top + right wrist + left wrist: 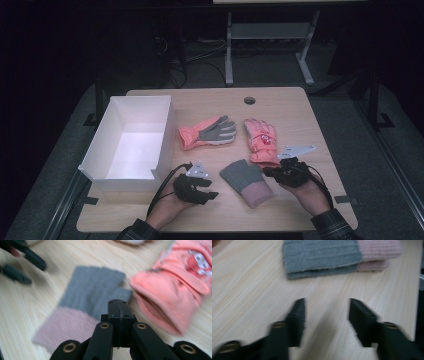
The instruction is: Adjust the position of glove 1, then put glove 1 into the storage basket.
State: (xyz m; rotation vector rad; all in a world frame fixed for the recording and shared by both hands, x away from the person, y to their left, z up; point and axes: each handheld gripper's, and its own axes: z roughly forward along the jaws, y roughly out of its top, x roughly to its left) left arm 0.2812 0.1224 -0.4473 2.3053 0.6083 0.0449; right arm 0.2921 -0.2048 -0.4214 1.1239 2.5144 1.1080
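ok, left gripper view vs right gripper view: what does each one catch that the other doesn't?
Left gripper view alone: the left hand-held gripper from behind, jaws apart over bare table, nothing between them.

Right gripper view alone: the right hand-held gripper with jaws pressed together and empty, and the orange glove with its open cuff facing the camera.

Both: the grey and pink knit mitten lying flat on the wooden table, just ahead of each gripper.
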